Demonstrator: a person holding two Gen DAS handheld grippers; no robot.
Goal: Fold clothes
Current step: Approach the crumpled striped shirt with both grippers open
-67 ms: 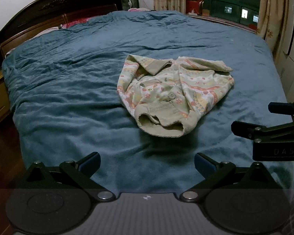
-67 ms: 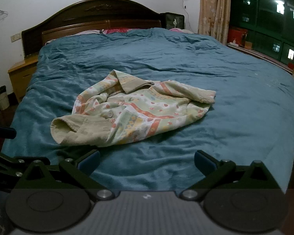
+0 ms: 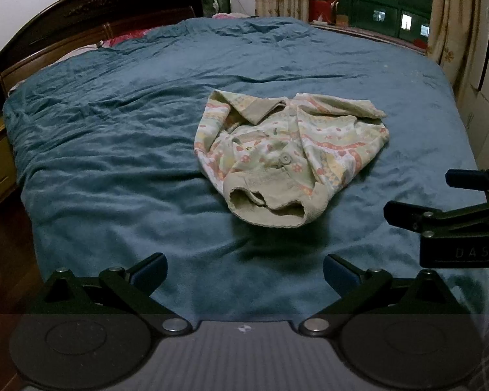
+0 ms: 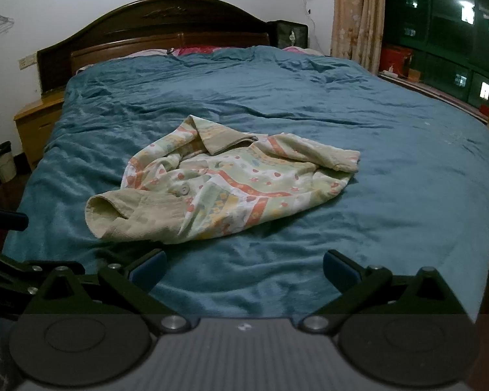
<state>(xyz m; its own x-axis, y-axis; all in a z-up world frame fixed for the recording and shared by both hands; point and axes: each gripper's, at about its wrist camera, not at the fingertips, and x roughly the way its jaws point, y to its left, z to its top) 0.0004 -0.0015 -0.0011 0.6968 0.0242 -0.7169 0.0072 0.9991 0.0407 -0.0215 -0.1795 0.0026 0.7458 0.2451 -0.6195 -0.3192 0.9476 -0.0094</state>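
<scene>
My left claw (image 3: 244, 272) hangs low over the near edge of the bed, its two black fingers spread wide with the blue pads (image 3: 150, 272) facing each other across a broad gap and nothing between them. My right claw (image 4: 244, 268) is spread just as wide and just as empty; from the left camera I see it side-on at the right edge, black struts and silver rivets above the blanket (image 3: 120, 150). The blanket is a soft, plush teal cover with a faint sheen, rumpled into shallow creases that run across the whole mattress. The shirt (image 3: 290, 150) lies near the middle of it, well ahead of both claws and touching neither — a crumpled heap of thin woven cloth, pale cream and green with orange-pink bands and small printed shapes. Its plain beige collar (image 4: 225, 140) sticks up at the far side, a round button (image 4: 183, 190) shows on the front, and a ribbed beige cuff (image 3: 267, 207) gapes open like a tube at the near end. One sleeve is folded loosely over the body toward the window side. Beyond stands a dark, curved wooden headboard (image 4: 156, 22) — glossy, with a carved crest — and a pale wooden nightstand (image 4: 37, 119) beside it. Flowered curtains (image 4: 358, 16) hang by the dark window.
</scene>
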